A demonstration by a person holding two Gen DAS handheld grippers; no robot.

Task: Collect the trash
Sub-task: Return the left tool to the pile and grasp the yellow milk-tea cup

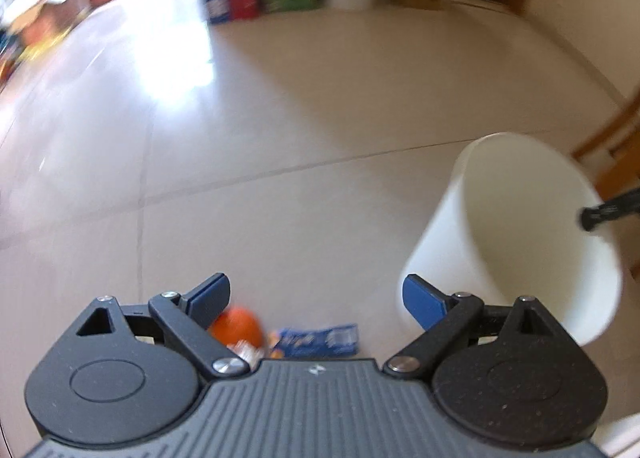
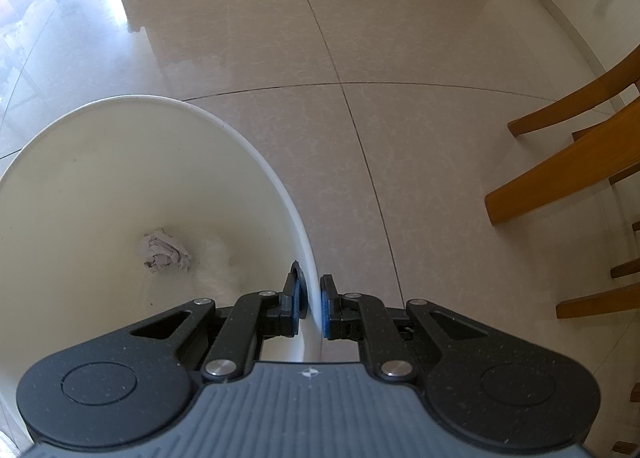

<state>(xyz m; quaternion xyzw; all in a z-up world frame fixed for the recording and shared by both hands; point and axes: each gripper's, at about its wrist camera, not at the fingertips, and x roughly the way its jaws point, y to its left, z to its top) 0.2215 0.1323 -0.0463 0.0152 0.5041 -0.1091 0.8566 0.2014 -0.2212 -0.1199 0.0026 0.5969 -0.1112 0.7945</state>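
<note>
Close under the wide-spread left tongs (image 1: 316, 298) lie an orange round scrap (image 1: 236, 328) and a blue printed wrapper (image 1: 316, 341), left of the white plastic bucket (image 1: 512, 226). Right tongs (image 2: 313, 306) pinch its rim; crumpled paper (image 2: 166, 252) sits inside. Collecting seems underway; next, lowering onto the scrap.

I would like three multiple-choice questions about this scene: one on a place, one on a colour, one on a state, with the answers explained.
1. Where is the crumpled paper?
A. Inside the white bin
B. On the floor
C. On a chair

2. What colour is the flat wrapper on the floor?
A. Green
B. Blue
C. Black

3. How is the right hand-held gripper?
A. Open, empty
B. Holding paper
C. Shut on the bin's rim

Answers: A, it lies on the bin's bottom; B, the wrapper is blue; C, pads clamp the wall.
</note>
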